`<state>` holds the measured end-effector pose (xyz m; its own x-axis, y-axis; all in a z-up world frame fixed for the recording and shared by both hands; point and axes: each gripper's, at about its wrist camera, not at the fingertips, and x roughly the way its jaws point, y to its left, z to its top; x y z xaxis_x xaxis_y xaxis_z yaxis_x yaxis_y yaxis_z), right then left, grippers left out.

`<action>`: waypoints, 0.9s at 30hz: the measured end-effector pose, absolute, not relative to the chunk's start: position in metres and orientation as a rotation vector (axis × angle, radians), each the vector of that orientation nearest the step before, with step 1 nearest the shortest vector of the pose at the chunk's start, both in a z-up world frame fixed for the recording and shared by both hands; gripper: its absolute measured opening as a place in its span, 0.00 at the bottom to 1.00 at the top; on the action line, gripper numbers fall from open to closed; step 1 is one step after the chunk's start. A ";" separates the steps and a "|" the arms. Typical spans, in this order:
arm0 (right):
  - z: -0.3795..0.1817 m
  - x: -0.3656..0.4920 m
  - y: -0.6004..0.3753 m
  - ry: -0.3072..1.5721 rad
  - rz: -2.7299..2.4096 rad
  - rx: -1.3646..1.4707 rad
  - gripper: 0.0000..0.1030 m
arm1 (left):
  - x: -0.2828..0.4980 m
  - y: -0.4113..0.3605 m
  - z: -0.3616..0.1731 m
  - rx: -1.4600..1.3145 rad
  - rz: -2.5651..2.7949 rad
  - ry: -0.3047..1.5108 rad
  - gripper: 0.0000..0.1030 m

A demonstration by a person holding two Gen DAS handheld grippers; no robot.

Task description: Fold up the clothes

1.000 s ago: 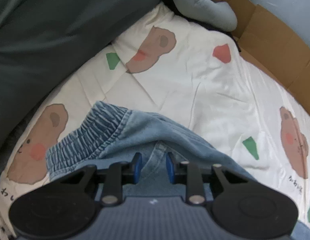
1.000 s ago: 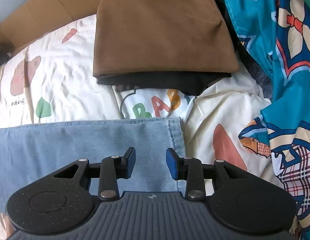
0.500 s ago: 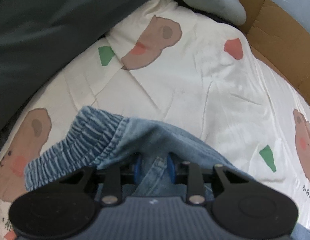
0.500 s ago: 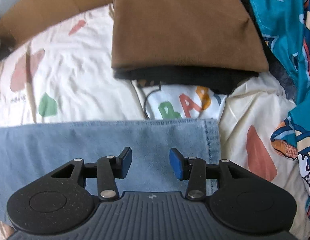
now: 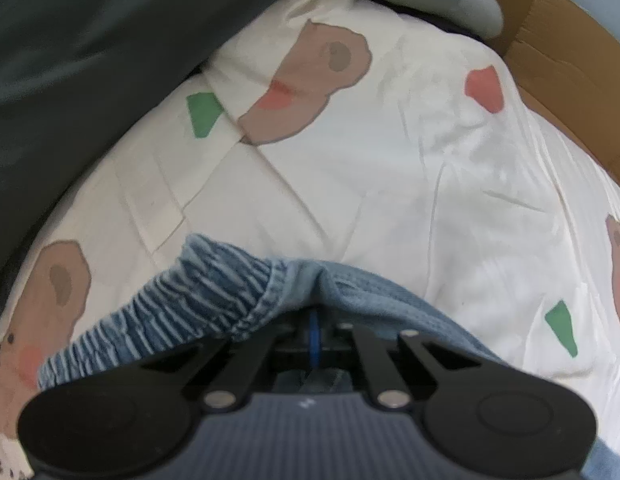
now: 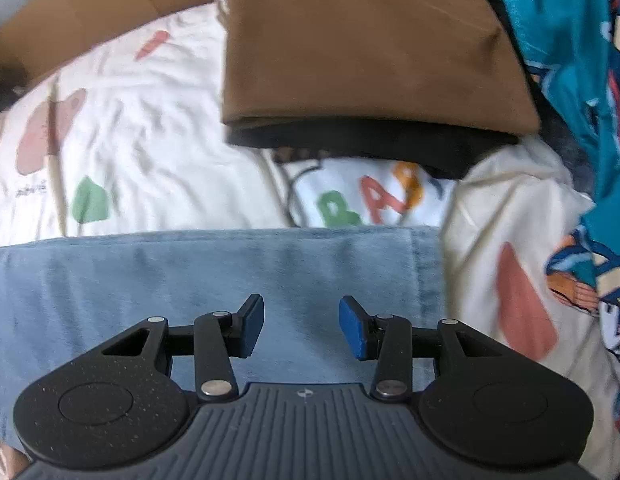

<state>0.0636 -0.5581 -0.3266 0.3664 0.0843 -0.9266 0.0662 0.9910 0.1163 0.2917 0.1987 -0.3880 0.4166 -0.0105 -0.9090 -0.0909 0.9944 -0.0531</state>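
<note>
Light blue jeans lie on a white bear-print sheet. Their gathered elastic waistband bunches up at the bottom of the left wrist view. My left gripper is shut on the denim just right of that waistband, and a fold of cloth hides the tips. The right wrist view holds the flat leg end with its hem to the right. Over that leg my right gripper stands open, nothing pinched between its blue pads.
A folded brown garment rests on a black one beyond the leg, with a white lettered garment under them. Teal patterned fabric fills the right. Dark grey cloth and cardboard border the sheet.
My left gripper sank onto the waistband and its jaws went from apart to shut on the denim. My right gripper widened a little and came down over the leg near its hem.
</note>
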 end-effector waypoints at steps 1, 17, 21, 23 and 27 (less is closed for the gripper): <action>-0.329 0.064 -0.556 1.195 0.015 0.144 0.47 | 0.292 0.198 -0.389 -0.080 0.037 1.137 0.03; -0.347 0.076 -0.544 1.256 0.041 0.068 0.48 | 0.269 0.202 -0.370 -0.029 -0.029 1.008 0.03; -0.345 0.078 -0.545 1.252 0.030 0.077 0.48 | 0.267 0.207 -0.372 -0.043 -0.025 0.991 0.03; -0.345 0.077 -0.545 1.254 0.032 0.071 0.48 | 0.272 0.205 -0.376 -0.035 -0.015 0.997 0.03; -0.344 0.075 -0.543 1.255 0.037 0.060 0.48 | 0.285 0.199 -0.386 -0.050 0.028 1.012 0.03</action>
<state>0.0755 -0.5427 -0.3437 0.3099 0.0608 -0.9488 0.0050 0.9978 0.0655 0.2849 0.1991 -0.3865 0.5299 0.0007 -0.8481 -0.0470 0.9985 -0.0285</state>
